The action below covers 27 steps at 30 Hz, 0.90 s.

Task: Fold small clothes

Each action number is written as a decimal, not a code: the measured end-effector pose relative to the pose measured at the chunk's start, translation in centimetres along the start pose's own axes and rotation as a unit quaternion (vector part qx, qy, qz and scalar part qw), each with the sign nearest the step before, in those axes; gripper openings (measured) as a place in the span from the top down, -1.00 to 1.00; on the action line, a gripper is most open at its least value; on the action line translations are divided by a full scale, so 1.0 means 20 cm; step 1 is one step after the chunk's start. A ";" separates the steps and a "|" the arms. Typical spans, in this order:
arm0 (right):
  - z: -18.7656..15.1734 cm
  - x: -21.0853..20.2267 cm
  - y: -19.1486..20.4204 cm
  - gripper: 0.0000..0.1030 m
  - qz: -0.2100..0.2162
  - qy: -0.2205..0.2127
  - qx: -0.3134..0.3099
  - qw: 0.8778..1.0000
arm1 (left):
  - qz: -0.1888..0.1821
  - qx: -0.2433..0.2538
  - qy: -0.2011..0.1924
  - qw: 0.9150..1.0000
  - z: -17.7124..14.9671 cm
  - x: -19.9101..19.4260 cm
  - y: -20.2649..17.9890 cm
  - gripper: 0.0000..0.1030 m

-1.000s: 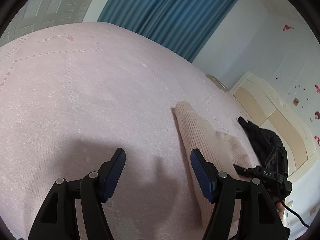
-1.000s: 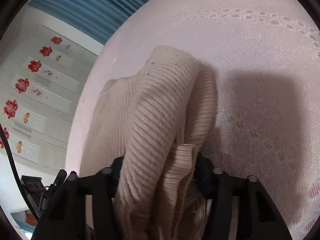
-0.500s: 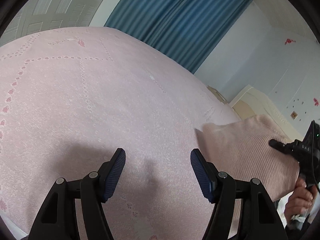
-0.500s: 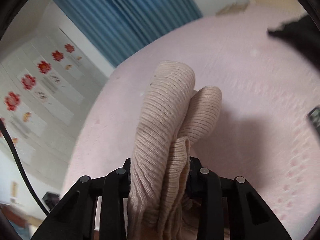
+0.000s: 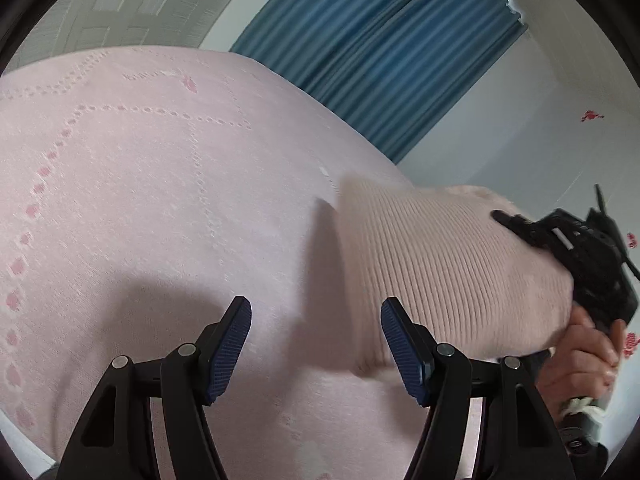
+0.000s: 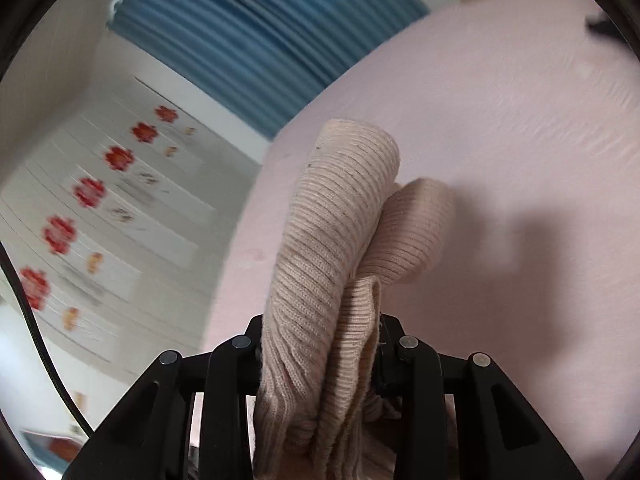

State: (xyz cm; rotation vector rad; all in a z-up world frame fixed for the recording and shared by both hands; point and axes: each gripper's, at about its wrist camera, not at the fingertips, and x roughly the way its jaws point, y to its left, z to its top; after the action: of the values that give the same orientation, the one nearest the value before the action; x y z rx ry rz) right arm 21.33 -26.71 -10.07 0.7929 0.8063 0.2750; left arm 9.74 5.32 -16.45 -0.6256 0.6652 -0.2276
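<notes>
Aloft, right gripper (image 6: 320, 344) clamping ribbed sweater (image 6: 332, 248)

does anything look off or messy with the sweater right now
Yes. The beige ribbed sweater is bunched in thick uneven layers in the right gripper and hangs above the pink bedspread. No damage shows.

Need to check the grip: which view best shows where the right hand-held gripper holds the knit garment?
Right wrist view: the knit garment sits bunched between the right hand-held gripper fingers. Left wrist view shows the garment hanging sideways, grip point hidden.
</notes>
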 end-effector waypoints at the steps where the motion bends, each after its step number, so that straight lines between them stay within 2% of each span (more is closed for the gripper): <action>1: 0.00 0.05 -0.04 0.32 0.002 0.007 0.001 1.000 | 0.002 -0.001 0.001 1.000 0.00 0.01 0.01 -0.27; 2: 0.00 0.11 -0.12 0.30 -0.006 0.018 0.001 1.000 | 0.004 -0.003 0.006 1.000 0.00 0.02 0.01 -0.27; 4: -0.02 0.22 -0.26 0.25 -0.055 0.047 -0.018 0.997 | 0.007 -0.009 0.018 1.000 -0.02 0.06 0.01 -0.27; 6: -0.04 0.29 -0.41 0.24 -0.159 0.067 -0.052 0.984 | 0.006 -0.011 0.030 0.999 -0.02 0.09 0.01 -0.27; 7: -0.04 0.28 -0.47 0.22 -0.194 0.061 -0.062 0.977 | 0.003 -0.010 0.041 0.999 -0.03 0.12 -0.01 -0.27; 9: -0.04 0.20 -0.51 0.10 -0.168 0.051 -0.068 0.982 | 0.000 -0.004 0.057 0.998 -0.06 0.16 -0.03 -0.27; 11: -0.05 0.10 -0.49 0.08 -0.149 0.038 -0.078 0.985 | 0.004 0.016 0.077 0.997 -0.10 0.21 -0.09 -0.27; 15: -0.13 -0.05 -0.43 0.08 -0.131 0.008 -0.130 0.983 | 0.039 0.079 0.095 0.992 -0.21 0.23 -0.16 -0.24; 18: -0.20 -0.10 -0.45 0.08 -0.098 -0.004 -0.137 0.986 | 0.065 0.124 0.112 0.984 -0.28 0.23 -0.19 -0.24; 21: -0.24 -0.12 -0.46 0.10 -0.077 0.012 -0.118 0.990 | 0.103 0.169 0.111 0.974 -0.37 0.22 -0.21 -0.17; 23: -0.25 -0.15 -0.45 0.10 -0.048 0.016 -0.122 0.991 | 0.126 0.190 0.095 0.969 -0.36 0.22 -0.22 -0.11; 27: -0.31 -0.18 -0.49 0.10 -0.062 0.019 -0.110 0.992 | 0.134 0.189 0.088 0.969 -0.34 0.25 -0.24 0.03</action>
State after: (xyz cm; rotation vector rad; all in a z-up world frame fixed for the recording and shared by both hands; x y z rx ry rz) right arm 13.82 -31.93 -17.85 0.5297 0.8415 0.2647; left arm 9.15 -3.63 -20.23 -0.1474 0.8432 -0.1529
